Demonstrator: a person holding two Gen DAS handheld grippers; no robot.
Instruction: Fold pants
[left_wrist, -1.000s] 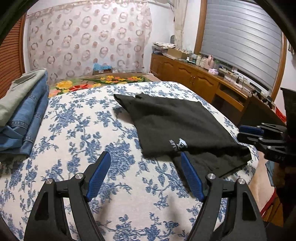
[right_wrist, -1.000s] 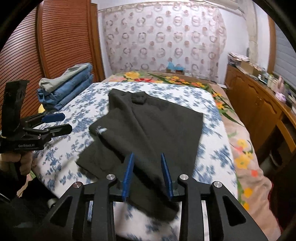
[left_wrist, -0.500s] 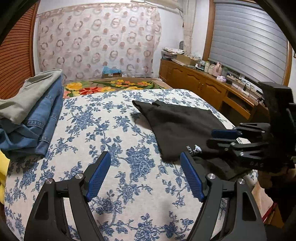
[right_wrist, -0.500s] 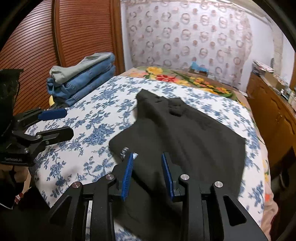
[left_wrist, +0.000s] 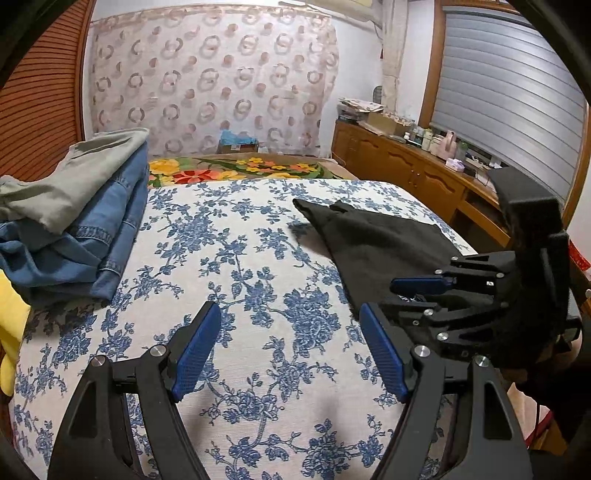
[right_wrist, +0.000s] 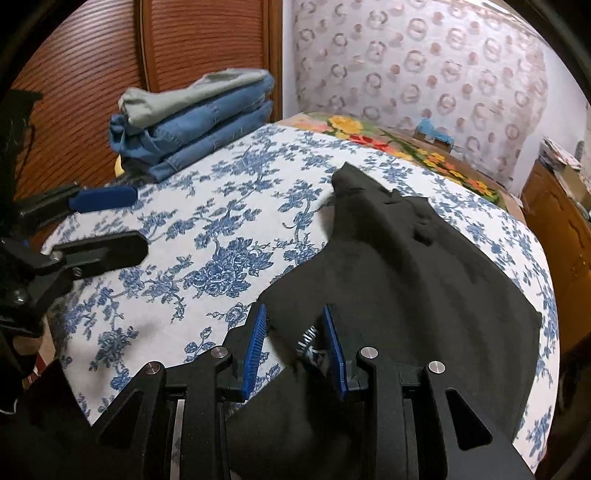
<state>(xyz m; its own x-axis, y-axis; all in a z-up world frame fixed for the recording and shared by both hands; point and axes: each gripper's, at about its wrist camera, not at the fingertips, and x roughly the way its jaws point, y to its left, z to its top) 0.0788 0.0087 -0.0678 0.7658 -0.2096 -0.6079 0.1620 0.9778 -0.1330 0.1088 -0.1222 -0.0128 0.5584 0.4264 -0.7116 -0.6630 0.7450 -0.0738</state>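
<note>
The black pants (right_wrist: 406, 280) lie on the flowered bed (right_wrist: 229, 236), their white printed logo (right_wrist: 308, 341), too blurred to read, between the right gripper (right_wrist: 295, 350)'s half-open fingers, which grip nothing, while the left gripper (left_wrist: 288, 347) is wide open and empty.

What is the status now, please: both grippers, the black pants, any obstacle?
Left gripper open over bare bedspread. Right gripper open, astride black pants edge, not pinching. Folded jeans stack well clear.
</note>
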